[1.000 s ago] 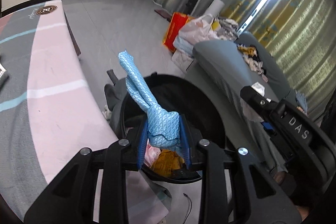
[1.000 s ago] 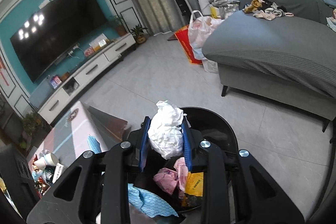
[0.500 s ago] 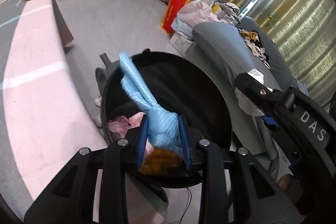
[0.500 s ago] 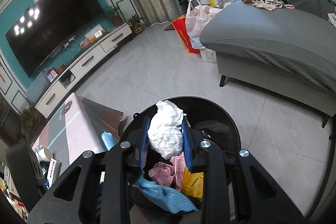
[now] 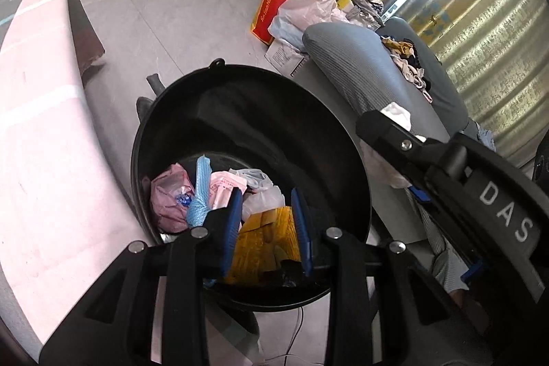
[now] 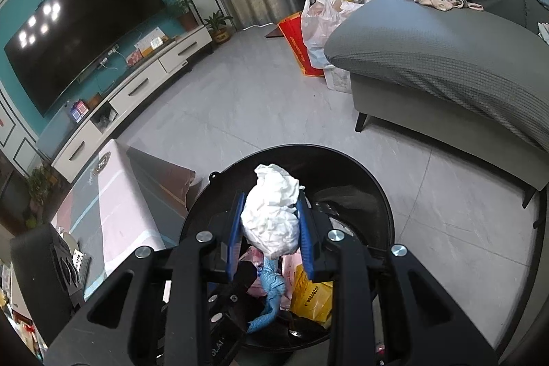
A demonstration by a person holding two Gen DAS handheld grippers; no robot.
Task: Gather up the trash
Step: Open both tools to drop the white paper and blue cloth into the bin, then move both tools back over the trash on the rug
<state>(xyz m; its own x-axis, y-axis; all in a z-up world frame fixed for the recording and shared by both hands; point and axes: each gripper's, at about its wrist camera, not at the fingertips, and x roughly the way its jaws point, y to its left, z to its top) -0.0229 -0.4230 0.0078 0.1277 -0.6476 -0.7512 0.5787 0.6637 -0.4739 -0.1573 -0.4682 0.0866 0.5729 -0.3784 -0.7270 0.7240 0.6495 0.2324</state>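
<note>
A black round trash bin (image 5: 178, 112) stands on the floor under both grippers; it also shows in the right wrist view (image 6: 381, 191). My left gripper (image 5: 266, 222) is open and empty over the bin. A blue textured cloth (image 5: 200, 194) lies inside among pink bags (image 5: 168, 198) and a yellow packet (image 5: 264, 242). The cloth shows in the right wrist view (image 6: 271, 283) too. My right gripper (image 6: 271, 225) is shut on a crumpled white paper wad (image 6: 272, 216) held above the bin. The right gripper shows in the left wrist view at the right, with the wad (image 5: 398, 115).
A pink and grey table (image 5: 37, 126) borders the bin on the left. A grey sofa (image 6: 446, 64) with clothes stands to the right. Plastic bags and a red bag (image 6: 308, 36) sit at the sofa's end. A TV (image 6: 79, 19) and white cabinet are at the back.
My left gripper has opened and the blue cloth has dropped into the bin. Both grippers have moved further over the bin. My right gripper still holds the white wad.
</note>
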